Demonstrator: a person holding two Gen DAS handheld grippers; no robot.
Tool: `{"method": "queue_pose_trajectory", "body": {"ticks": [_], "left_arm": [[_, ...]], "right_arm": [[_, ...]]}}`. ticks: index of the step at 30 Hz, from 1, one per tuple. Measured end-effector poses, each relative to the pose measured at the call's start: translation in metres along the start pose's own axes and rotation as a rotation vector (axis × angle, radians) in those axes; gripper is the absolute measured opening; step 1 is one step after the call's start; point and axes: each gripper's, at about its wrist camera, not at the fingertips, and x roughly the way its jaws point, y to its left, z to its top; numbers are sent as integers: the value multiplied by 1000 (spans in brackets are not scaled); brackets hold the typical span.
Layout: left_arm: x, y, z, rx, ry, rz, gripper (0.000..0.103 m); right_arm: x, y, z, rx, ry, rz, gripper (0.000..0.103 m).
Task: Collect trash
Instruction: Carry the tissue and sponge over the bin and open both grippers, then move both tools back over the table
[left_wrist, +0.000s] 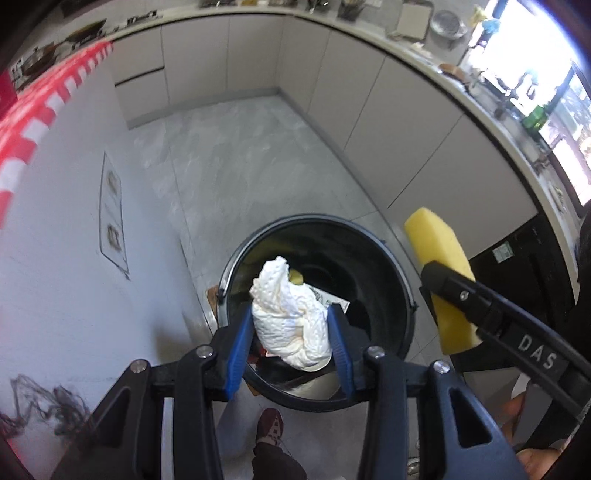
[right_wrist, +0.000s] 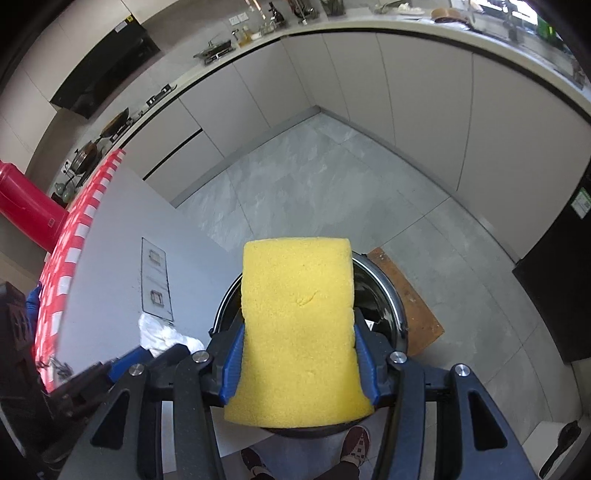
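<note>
My left gripper (left_wrist: 290, 328) is shut on a crumpled white paper towel (left_wrist: 290, 314) and holds it over the open black trash bin (left_wrist: 391, 258) on the floor. The bin holds some trash, including a yellow piece and printed paper. My right gripper (right_wrist: 298, 350) is shut on a yellow sponge (right_wrist: 299, 325) and holds it above the same bin (right_wrist: 397, 314). In the left wrist view the sponge (left_wrist: 439, 258) and the right gripper's black finger (left_wrist: 465, 291) show at the bin's right side. In the right wrist view the paper towel (right_wrist: 162, 336) shows at the left.
A white counter side panel (left_wrist: 74, 258) with a red checked cloth (left_wrist: 37, 122) on top stands left of the bin. Grey cabinets (right_wrist: 406, 92) run around the tiled floor (right_wrist: 314, 184). A brown board (right_wrist: 410, 295) lies beside the bin. My shoes (right_wrist: 354, 446) are below. A black appliance (right_wrist: 561, 288) is at right.
</note>
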Motion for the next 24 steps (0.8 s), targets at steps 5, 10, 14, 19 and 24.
{"method": "queue_pose_trajectory", "body": {"ticks": [5, 10, 14, 19, 24], "left_arm": [[18, 1, -1, -26, 37, 12, 46], [28, 3, -1, -67, 72, 19, 71], [20, 3, 3, -75, 59, 39, 74], [-4, 0, 11, -62, 4, 29, 74], [-39, -3, 17, -37, -55, 11, 74]], "right_arm": [[22, -7, 8, 0, 41, 21, 59], [29, -12, 13, 13, 45, 10, 70], [25, -14, 14, 21, 31, 13, 72], [6, -9, 16, 21, -11, -1, 72], [-16, 0, 16, 29, -48, -14, 72]]}}
